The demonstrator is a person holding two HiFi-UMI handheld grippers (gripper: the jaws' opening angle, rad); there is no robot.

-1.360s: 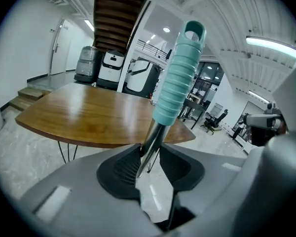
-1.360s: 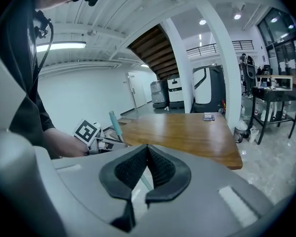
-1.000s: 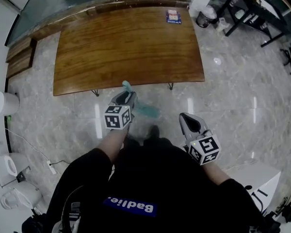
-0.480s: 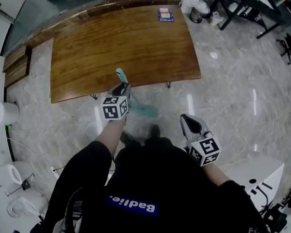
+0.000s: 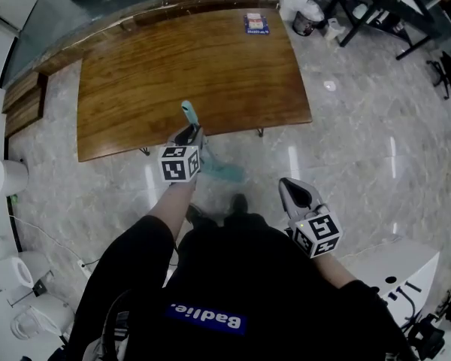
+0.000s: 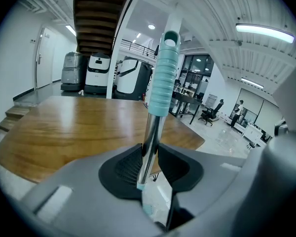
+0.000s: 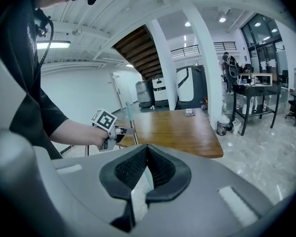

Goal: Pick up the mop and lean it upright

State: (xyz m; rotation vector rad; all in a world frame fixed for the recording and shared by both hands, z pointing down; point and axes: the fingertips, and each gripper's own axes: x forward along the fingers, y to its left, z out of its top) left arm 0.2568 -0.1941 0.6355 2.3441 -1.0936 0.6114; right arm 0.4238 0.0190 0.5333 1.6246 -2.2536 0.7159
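Observation:
The mop has a shiny metal pole with a teal ribbed grip at its top. My left gripper is shut on the pole, below the grip; its jaws have just been closing on it. In the head view the left gripper holds the mop tilted, the grip over the wooden table's near edge and the teal mop head on the floor. My right gripper hangs to the right with nothing in it, and its pads meet. The right gripper view also shows the left gripper.
The wooden table stands straight ahead with a small blue packet at its far side. Wooden steps and a white bin are at the left. A white box sits at the lower right, black desk legs at the upper right.
My left gripper has moved a little toward the table with the mop, so the teal grip now lies over the table's edge. The right gripper has stayed in place.

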